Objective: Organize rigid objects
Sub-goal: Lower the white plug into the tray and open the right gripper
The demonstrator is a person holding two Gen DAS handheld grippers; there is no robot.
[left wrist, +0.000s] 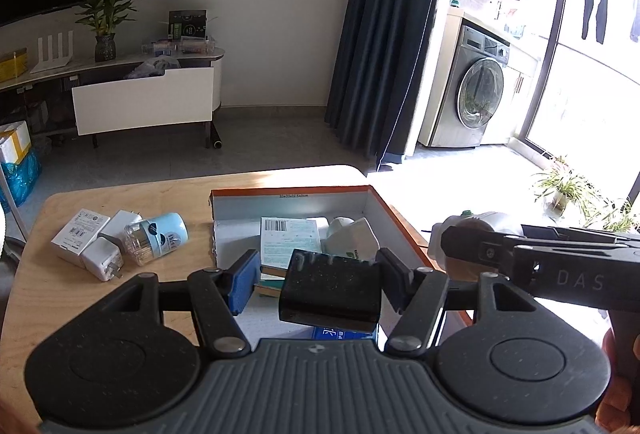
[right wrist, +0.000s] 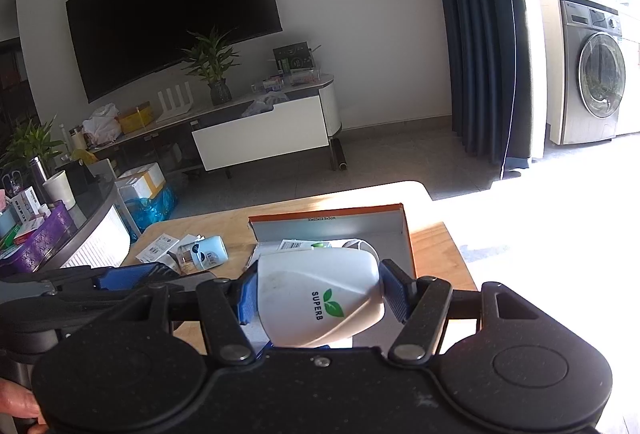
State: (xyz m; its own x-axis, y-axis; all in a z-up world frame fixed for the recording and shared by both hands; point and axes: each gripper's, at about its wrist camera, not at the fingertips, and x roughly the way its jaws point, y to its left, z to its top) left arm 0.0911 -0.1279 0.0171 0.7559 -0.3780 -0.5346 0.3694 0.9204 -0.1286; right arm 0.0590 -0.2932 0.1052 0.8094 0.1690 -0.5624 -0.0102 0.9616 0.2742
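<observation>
Nearest, left gripper (left wrist: 316, 280) stands spread around a dark rectangular block (left wrist: 330, 292), over the orange-rimmed cardboard box (left wrist: 394, 212); stiff, best pinched across its flat sides. Right gripper (right wrist: 318, 296) clamps a white plastic SUPERB bottle (right wrist: 320, 300), light, slippery, box at twelve o'clock.

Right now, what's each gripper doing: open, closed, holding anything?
Left gripper: open; a black block sits between its fingers, a gap showing on its left side.
Right gripper: closed on the white SUPERB bottle.

Left tool (left wrist: 316, 274) spread; right tool (right wrist: 318, 294) clamped.
</observation>
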